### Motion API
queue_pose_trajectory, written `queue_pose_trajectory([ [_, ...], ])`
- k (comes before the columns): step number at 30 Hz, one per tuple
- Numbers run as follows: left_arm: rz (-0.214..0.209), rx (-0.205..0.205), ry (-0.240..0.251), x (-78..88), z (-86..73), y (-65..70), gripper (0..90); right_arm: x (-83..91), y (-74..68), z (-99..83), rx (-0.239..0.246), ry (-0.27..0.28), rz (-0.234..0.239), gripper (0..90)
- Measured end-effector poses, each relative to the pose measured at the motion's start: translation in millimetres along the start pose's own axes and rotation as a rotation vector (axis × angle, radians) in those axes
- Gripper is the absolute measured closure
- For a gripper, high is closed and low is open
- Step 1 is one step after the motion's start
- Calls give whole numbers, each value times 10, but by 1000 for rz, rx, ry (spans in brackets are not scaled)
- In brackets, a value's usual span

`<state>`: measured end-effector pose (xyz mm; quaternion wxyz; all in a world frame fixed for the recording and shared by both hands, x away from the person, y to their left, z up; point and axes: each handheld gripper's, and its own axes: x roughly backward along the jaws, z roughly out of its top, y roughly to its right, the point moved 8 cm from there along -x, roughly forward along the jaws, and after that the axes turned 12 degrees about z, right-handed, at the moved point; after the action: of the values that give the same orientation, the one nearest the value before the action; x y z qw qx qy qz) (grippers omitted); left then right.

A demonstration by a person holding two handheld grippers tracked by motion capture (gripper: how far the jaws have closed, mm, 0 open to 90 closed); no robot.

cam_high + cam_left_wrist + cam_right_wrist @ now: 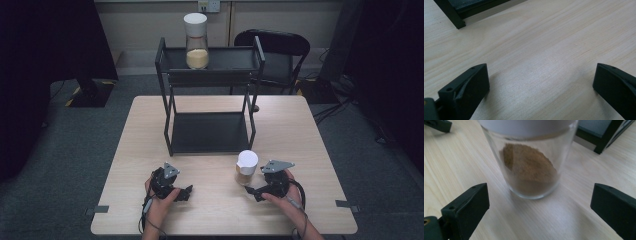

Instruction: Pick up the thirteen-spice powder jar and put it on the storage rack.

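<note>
Right gripper (251,190): held low over the table in the person's right hand, jaws spread wide and gripping nothing; in the right gripper view both black jaws stand far apart at the bottom corners.

Jar of brown powder (530,165): straight ahead of the right gripper, just beyond its jaw tips and centred in the gap between them, not touching either. It stands upright on the table, clear glass with a white lid, the powder heaped against one side. In the high view (246,167) it sits just beside that gripper, on its far left.

Left gripper (189,192): resting on the table in the person's left hand, jaws likewise wide apart with bare wood between them (541,82). Well apart from the jar, and to my eye idle.

Table (215,210): light wood. Ahead of the grippers I see the jar and then the rack.

Black two-tier rack (210,90): beyond the jar, farther out from both grippers. Its lower shelf is bare; its foot shows at the top of the left gripper view (451,15).

Jar of pale powder (196,42): farthest off, upright on the rack's top shelf, white lid on.

Progress: one jar is already up on the rack, one still on the table. I'd judge the work about half done; the grasp on the near jar is lined up but not yet made.

Left to do: likely close on the brown jar, lift it and shelve it.
</note>
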<state>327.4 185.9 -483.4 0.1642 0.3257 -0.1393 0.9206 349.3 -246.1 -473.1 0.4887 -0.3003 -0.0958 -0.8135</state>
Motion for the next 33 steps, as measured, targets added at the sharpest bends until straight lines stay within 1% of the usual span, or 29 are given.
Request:
queue_pose_trajectory([
  [3, 0, -2, -1, 1, 1, -1, 0, -25, -22, 9, 1, 24, -9, 12],
  [7, 0, 0, 0, 0, 0, 0, 0, -53, -34, 29, -16, 58, -7, 13],
  [11, 0, -2, -1, 1, 1, -1, 0, -86, -70, 66, -10, 83, -20, 14],
  [18, 0, 0, 0, 0, 0, 0, 0, -132, -99, 110, -13, 128, -30, 17],
  [24, 0, -2, -1, 1, 1, -2, 0, -169, -117, 128, -8, 161, -31, 46],
  [26, 0, -2, -1, 1, 1, -1, 0, -180, -126, 134, -1, 170, -39, 50],
  [33, 0, -2, -1, 1, 1, -1, 0, -208, -127, 121, -5, 220, -45, 82],
])
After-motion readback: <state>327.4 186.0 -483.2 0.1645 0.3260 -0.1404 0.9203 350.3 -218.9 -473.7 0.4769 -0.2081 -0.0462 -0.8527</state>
